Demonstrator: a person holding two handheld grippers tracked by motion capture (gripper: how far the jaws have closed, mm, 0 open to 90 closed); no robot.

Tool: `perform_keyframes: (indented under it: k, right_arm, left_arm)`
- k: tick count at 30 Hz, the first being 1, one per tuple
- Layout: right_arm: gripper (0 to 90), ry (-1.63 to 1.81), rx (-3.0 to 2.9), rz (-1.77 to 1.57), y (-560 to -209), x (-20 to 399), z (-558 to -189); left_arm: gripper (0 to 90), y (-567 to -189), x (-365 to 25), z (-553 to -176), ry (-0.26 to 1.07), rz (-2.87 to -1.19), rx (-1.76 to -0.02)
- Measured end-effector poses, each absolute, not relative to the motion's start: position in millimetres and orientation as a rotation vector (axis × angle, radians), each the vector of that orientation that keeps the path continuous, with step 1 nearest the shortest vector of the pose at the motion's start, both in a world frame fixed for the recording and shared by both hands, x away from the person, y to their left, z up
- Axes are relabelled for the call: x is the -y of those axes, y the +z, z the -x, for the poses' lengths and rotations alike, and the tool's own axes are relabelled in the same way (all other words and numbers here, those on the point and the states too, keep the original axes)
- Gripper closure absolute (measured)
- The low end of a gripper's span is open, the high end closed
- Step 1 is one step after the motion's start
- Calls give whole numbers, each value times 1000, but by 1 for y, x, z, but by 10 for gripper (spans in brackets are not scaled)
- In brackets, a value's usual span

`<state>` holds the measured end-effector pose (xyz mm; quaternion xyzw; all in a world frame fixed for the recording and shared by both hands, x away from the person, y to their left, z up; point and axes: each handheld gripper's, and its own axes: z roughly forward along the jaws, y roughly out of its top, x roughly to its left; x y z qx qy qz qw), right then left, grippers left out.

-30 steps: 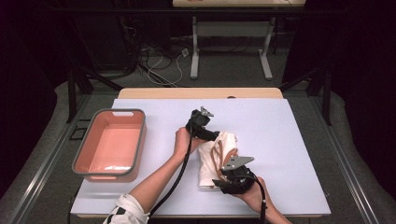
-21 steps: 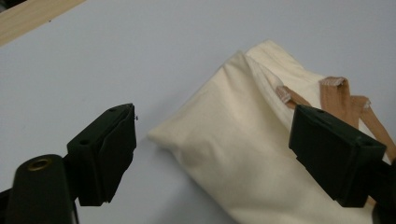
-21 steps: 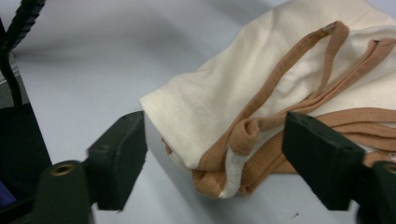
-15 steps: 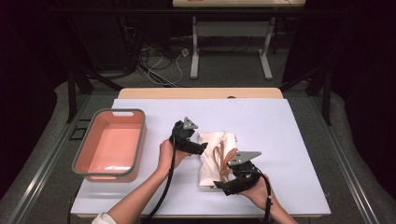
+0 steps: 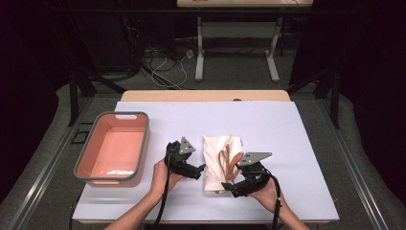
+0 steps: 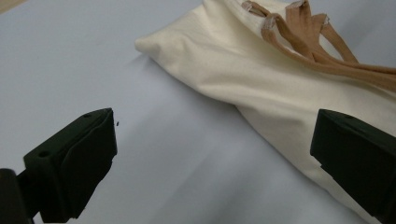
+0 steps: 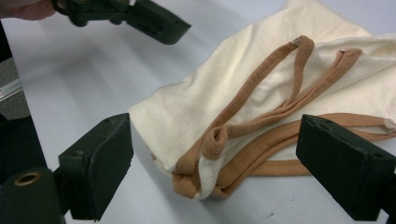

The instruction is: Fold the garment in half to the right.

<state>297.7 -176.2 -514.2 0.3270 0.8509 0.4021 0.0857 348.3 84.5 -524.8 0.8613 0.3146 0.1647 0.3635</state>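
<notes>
A folded cream cloth bag [image 5: 215,160] with tan straps [image 5: 230,162] lies on the white table [image 5: 287,139]. My left gripper [image 5: 201,168] sits low by the bag's left edge; its jaws have just been opening and stand open. In the left gripper view [image 6: 212,126] bare table lies between them, with the bag [image 6: 252,65] just ahead and to the right. My right gripper [image 5: 231,189] is at the bag's near right corner; its jaws have also just been opening. They stand open [image 7: 215,133] on either side of the bunched straps [image 7: 261,74] without pressing them.
A pink tub [image 5: 142,143] with a grey rim stands at the table's left side, with nothing visible inside. The table surface stretches beyond and to the right of the bag. A second table's legs and cables are on the floor behind.
My left gripper has come back from the bag's far end toward the person, down to the bag's left edge. Both pairs of jaws have opened wider. The right hand has stayed put.
</notes>
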Motion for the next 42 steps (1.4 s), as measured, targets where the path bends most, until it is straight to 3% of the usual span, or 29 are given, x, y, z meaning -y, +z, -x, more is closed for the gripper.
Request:
perform_keyframes:
  k: [29,35,42]
  right_arm:
    - [165,1164,-2388,-1079,-515,191,-336]
    - [252,1131,-2357,-1102,-519,191,-347]
    - [474,1121,-2332,-1092,-519,179,-361]
  left_arm:
    - [0,-528,-128,-292,465,-2196,-772]
    - [0,-533,-138,-286,453,-2205,-802]
    - [0,-532,-144,-286,454,-2196,-814]
